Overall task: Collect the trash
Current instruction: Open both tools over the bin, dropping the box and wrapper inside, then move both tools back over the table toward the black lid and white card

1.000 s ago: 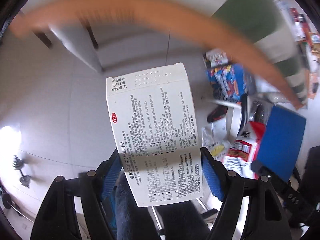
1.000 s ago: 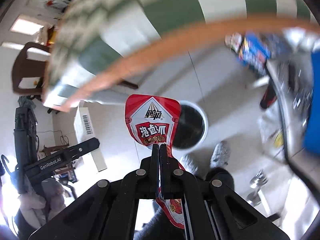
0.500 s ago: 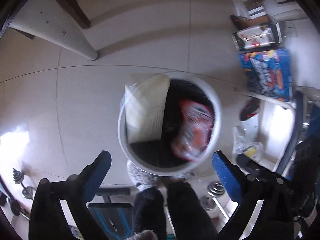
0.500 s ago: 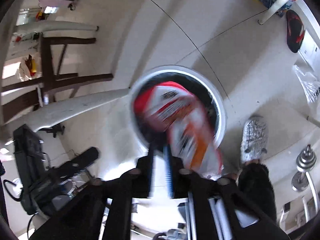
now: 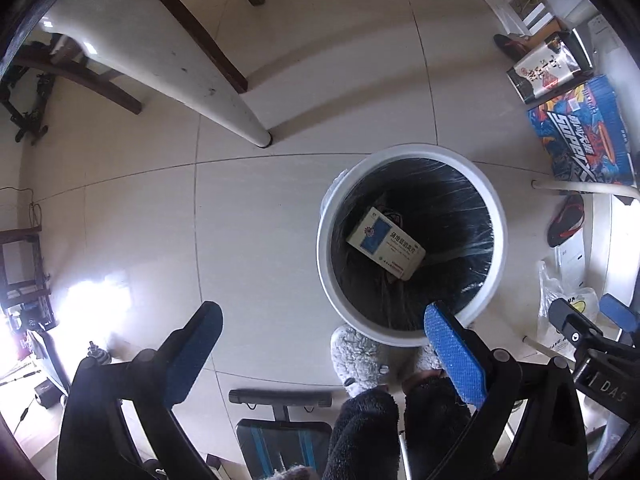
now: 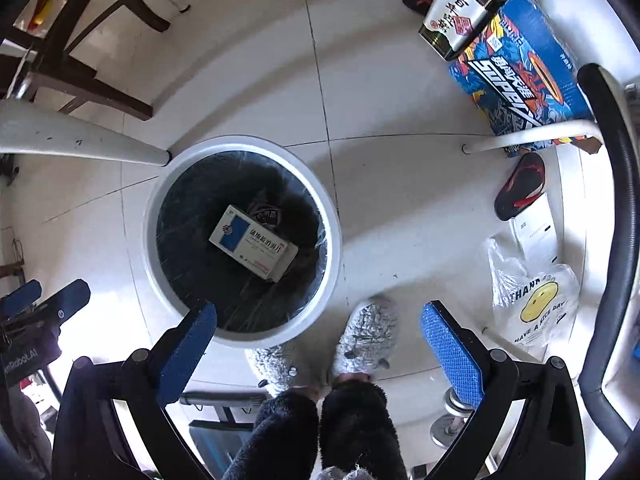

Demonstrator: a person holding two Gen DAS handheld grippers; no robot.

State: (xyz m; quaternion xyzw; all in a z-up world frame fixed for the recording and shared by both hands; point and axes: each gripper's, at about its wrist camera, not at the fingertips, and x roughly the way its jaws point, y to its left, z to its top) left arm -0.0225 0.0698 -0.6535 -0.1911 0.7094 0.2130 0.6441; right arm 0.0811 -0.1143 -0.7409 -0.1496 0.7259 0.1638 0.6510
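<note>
Above the white trash bin (image 5: 412, 240), medicine box (image 6: 254, 249) inside, both grippers (image 5: 320, 344) (image 6: 318, 336) spread empty; fetch more trash next.

Box (image 5: 385, 243) and wrapper (image 6: 262, 213) now binned.

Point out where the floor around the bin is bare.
Bare tile lies between the white round bin and the blue printed carton, and left of the bin toward the white table leg. The clear plastic bag side is crowded.
</note>
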